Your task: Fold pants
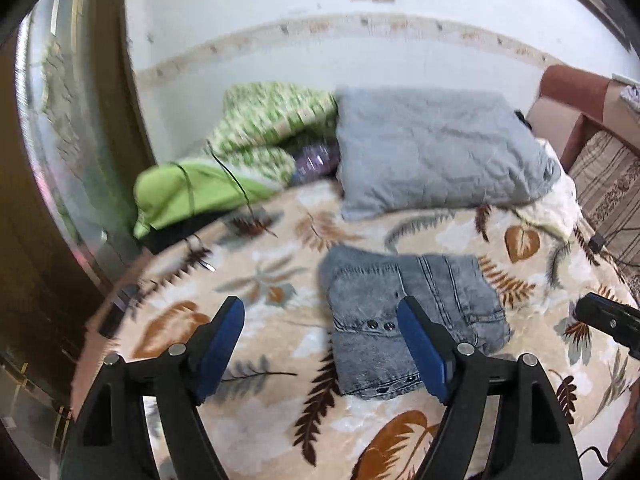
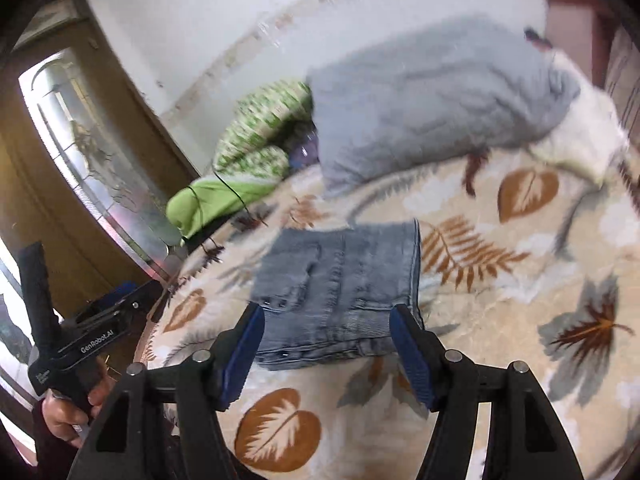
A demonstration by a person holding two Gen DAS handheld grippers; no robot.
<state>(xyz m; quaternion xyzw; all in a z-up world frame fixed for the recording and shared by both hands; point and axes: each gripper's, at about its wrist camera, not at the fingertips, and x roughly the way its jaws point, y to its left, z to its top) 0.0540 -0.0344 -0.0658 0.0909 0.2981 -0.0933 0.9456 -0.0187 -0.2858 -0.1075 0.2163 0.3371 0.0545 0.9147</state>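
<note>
The grey denim pants (image 1: 372, 284) lie folded into a compact rectangle on the leaf-patterned bedspread (image 1: 272, 280). My left gripper (image 1: 320, 306) hangs above and just short of them, open, with nothing between its blue pads. In the right wrist view the same pants (image 2: 340, 268) sit ahead of my right gripper (image 2: 328, 312), which is also open and apart from the cloth. A hand (image 2: 68, 412) at the left edge of that view holds the left gripper (image 2: 100, 320). The right gripper's black tip (image 1: 604, 316) shows at the right edge of the left wrist view.
A grey pillow (image 1: 436, 148) and a bunched green blanket (image 1: 256, 152) lie at the far side of the bed, with a thin dark cable (image 1: 232, 180) over the blanket. A brown door with a glass pane (image 2: 80, 152) stands at the left. A striped sofa (image 1: 604, 176) is on the right.
</note>
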